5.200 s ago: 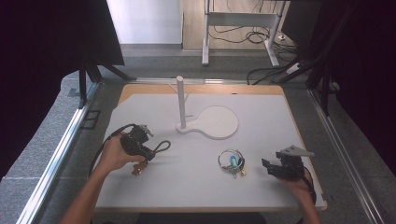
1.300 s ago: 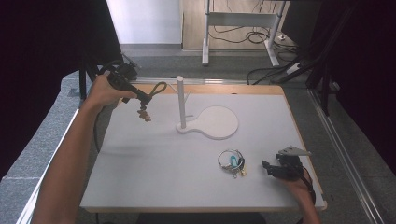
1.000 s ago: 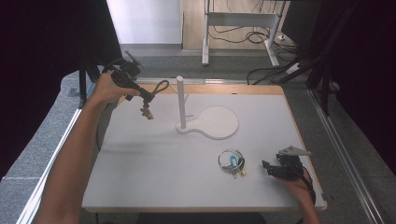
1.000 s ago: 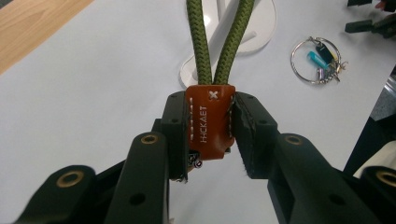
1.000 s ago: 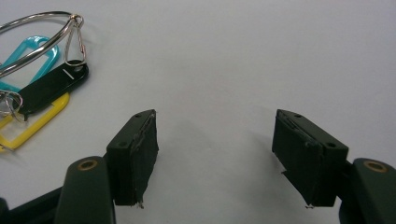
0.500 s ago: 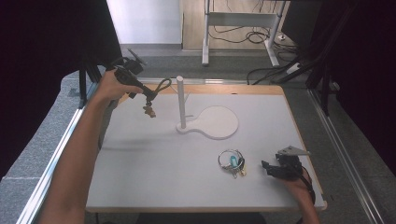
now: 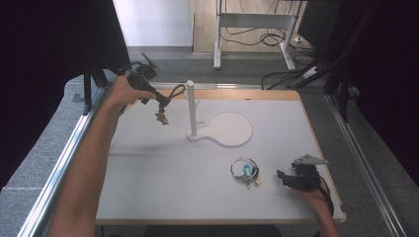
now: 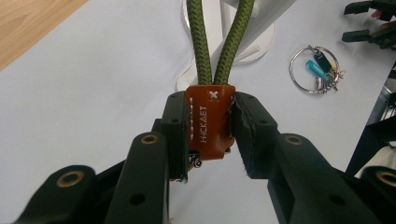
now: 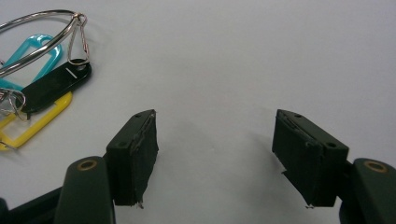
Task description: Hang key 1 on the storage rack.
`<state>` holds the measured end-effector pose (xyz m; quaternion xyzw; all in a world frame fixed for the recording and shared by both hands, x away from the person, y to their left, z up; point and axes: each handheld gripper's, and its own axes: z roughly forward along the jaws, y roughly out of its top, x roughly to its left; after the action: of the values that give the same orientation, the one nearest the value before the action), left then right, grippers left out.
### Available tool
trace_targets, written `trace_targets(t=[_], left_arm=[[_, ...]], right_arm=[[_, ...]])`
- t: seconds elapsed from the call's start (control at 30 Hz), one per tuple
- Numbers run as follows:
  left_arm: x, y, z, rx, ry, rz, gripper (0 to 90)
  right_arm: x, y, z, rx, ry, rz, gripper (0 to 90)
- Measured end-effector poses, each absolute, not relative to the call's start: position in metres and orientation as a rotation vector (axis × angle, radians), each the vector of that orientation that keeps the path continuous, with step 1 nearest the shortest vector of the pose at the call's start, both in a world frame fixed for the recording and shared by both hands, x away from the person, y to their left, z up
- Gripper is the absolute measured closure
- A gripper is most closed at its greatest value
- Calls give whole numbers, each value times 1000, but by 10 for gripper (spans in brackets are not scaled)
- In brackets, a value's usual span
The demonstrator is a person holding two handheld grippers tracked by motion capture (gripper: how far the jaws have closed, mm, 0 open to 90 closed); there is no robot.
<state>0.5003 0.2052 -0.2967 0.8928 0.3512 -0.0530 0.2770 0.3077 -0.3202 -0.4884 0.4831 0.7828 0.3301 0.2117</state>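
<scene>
Table [image 7: 148,192]: white board, wood strip along far edge. You're working at its far-left part.

Stand [image 7: 217,129]: white post on a round flat base, mid-board. Post top sits just beside the cord loop in the high view. Judgement: you're about to hang the loop on it. If the loop comes in tilted it'll catch the post tip and could tip the stand, since nothing is holding the base.

L gripper [image 8: 210,135]: held up in the air above the far-left part of the table, jaws clamped on the brown leather tab [image 8: 209,122] of the green cord loop [image 7: 170,93]. Grip is on the tab's sides only, so the tab could pivot or slip out if the cord drags on the post. The metal bit hanging under the tab may swing.

R gripper [image 9: 215,158]: low on the table near-right, jaws wide apart, holding nothing.

Key ring [image 7: 244,172]: lies just beside R gripper, tags splayed. Careless R move would shove it.
</scene>
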Motion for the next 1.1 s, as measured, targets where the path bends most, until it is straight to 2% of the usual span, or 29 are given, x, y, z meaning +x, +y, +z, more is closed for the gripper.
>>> trace_targets(t=[0.57, 1.1], left_arm=[[502, 190, -311, 2442, 917, -163, 673], [500, 180, -323, 2451, 928, -131, 666]], right_arm=[[308, -320, -489, 1343, 2175, 913, 310], [308, -321, -488, 1337, 2176, 903, 308]])
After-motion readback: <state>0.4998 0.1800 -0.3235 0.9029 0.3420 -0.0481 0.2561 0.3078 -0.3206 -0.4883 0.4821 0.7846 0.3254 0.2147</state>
